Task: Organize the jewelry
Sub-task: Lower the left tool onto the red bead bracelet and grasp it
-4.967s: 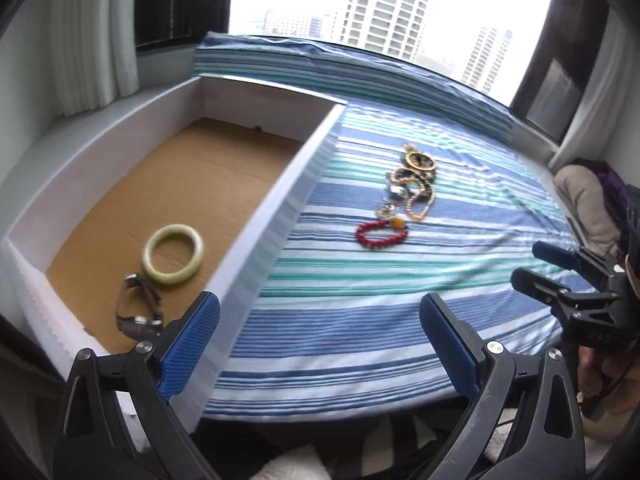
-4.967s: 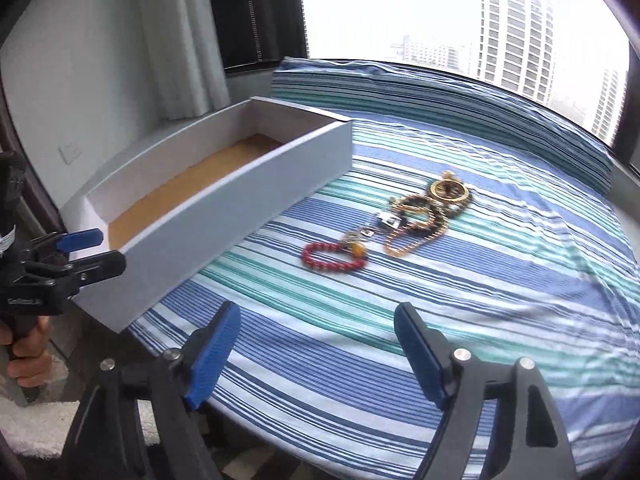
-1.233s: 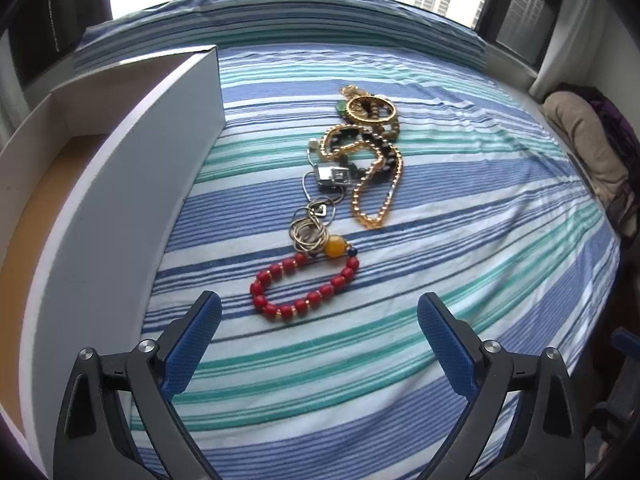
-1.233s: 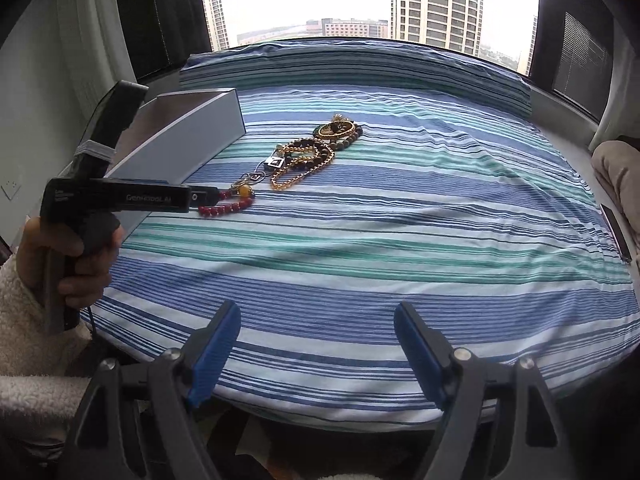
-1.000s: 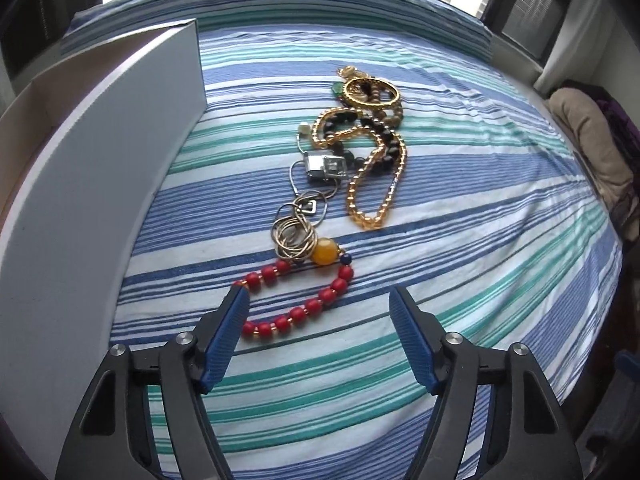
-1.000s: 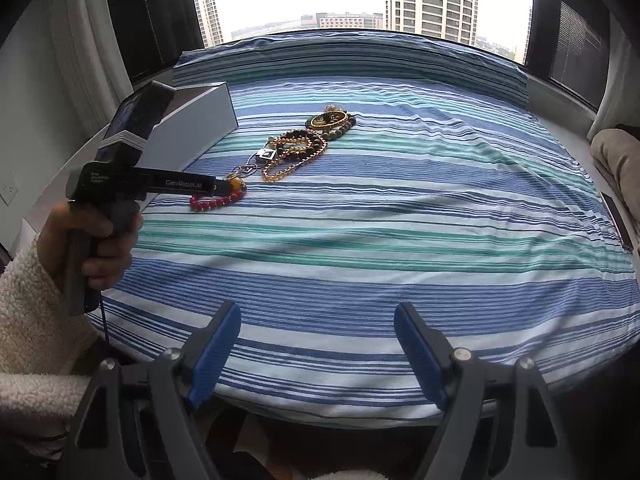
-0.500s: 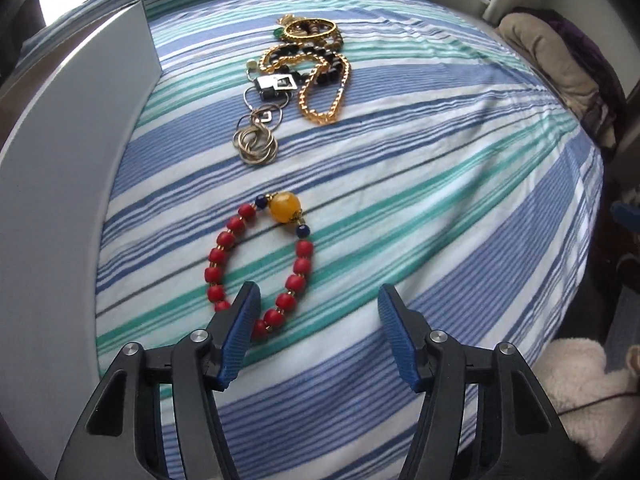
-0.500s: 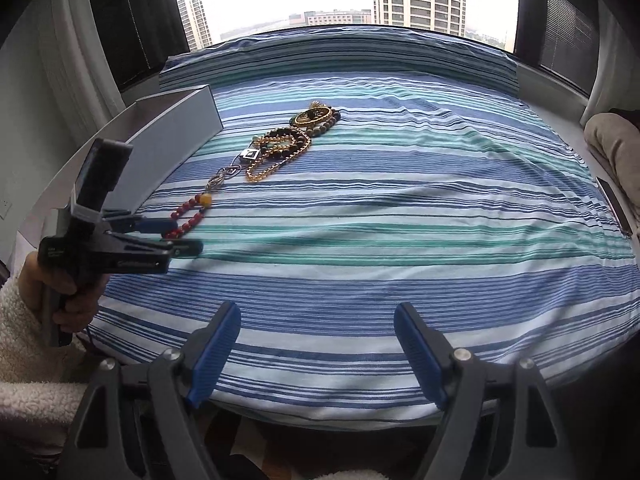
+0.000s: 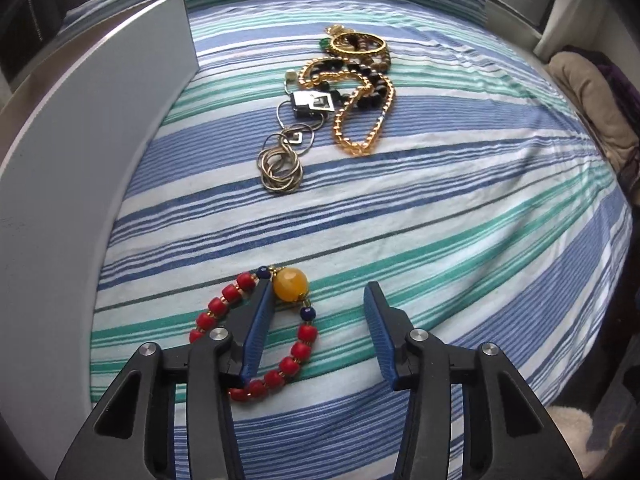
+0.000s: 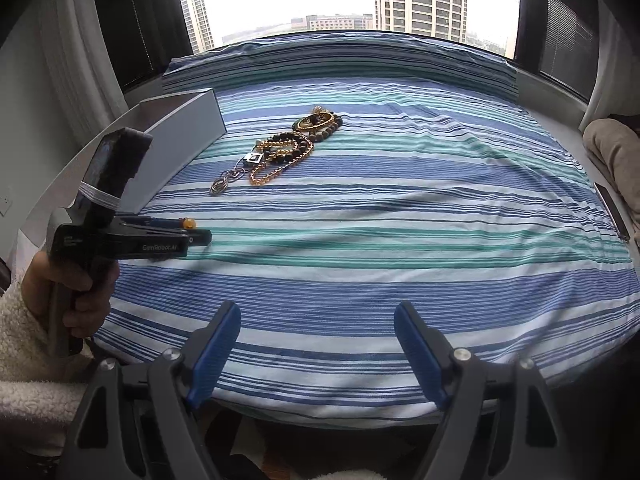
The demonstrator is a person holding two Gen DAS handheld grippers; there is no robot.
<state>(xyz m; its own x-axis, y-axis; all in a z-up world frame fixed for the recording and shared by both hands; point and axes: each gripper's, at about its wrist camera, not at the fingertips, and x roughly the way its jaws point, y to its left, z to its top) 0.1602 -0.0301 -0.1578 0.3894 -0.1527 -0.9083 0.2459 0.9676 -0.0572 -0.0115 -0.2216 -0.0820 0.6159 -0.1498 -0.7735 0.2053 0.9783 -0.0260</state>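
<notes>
A red bead bracelet (image 9: 296,352) with a large amber bead (image 9: 290,284) lies on the striped bedspread (image 9: 460,220). My left gripper (image 9: 318,300) is open and low over it: the left finger rests inside the loop, and the bracelet's right side lies between the fingers. In the right wrist view the left gripper (image 10: 196,232) reaches in from the left, with the amber bead (image 10: 189,223) at its tip. My right gripper (image 10: 316,320) is open and empty near the bed's front edge. Farther back lie silver rings (image 9: 280,168), a gold chain (image 9: 360,128) and a gold bangle (image 9: 358,42).
A white box (image 9: 80,160) stands along the left side of the bed; its inside is hidden here. It also shows in the right wrist view (image 10: 176,136). A beige cushion (image 9: 592,100) lies at the far right. A dark flat object (image 10: 610,210) sits at the bed's right edge.
My left gripper has moved forward and down over the red bracelet, so its left finger now sits inside the loop. Its jaws have narrowed since a second ago. The right gripper stayed put.
</notes>
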